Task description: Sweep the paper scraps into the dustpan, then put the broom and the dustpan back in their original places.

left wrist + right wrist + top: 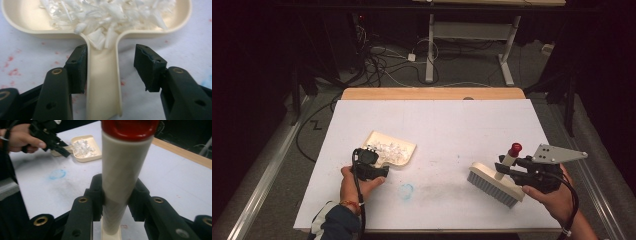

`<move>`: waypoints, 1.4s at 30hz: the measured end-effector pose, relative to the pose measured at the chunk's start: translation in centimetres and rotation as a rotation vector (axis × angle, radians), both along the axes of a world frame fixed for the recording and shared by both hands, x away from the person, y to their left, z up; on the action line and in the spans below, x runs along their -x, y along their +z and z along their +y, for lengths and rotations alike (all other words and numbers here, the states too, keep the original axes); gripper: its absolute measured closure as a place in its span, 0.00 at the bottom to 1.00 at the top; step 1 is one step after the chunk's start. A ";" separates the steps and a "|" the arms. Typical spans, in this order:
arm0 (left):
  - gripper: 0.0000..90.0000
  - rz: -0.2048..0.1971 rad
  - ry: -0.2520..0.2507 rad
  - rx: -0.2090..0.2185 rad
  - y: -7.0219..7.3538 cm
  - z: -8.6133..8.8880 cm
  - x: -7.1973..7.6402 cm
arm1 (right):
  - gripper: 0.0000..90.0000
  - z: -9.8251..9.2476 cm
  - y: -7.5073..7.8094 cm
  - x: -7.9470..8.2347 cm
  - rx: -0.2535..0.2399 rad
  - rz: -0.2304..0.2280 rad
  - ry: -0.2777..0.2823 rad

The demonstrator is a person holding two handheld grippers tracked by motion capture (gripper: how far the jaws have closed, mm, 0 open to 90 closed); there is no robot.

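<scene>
Resting on the tabletop [437,125], the dustpan [391,152] already holds the scraps [110,15], its handle between the released left gripper [111,68] jaws, while the right gripper [116,198] clamps the brush [497,184], so emptying remains.

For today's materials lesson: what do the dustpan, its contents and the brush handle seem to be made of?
Dustpan: probably moulded plastic, cream, smooth with a soft sheen. White shreds: thin translucent flakes, maybe plastic film or paper. Brush handle: matte cream tube, likely plastic, with a glossy red cap.
</scene>
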State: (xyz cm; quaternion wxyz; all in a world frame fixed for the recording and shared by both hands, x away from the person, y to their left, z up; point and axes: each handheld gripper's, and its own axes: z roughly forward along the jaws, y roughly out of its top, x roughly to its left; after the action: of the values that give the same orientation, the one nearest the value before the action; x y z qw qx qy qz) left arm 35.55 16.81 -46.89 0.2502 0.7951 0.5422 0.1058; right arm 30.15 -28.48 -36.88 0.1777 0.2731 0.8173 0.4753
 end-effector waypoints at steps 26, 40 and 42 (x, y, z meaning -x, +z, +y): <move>0.24 -0.393 -0.194 -0.018 -0.3 3.7 6.1 | 0.64 2.7 -1.8 -13.2 0.137 0.037 -0.292; 0.23 -0.409 -0.242 -0.004 -0.7 2.9 6.2 | 0.64 6.4 -3.6 -16.7 0.213 0.017 -0.374; 0.23 -0.408 -0.249 -0.007 -0.7 2.9 6.2 | 0.64 6.6 -3.7 -16.8 0.219 0.013 -0.384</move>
State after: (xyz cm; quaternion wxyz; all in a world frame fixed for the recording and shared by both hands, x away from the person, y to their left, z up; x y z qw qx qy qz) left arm 29.35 19.72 -47.55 0.3630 0.8188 0.3780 0.2344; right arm 47.00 -21.90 -40.63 0.2883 0.4060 0.7981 0.3392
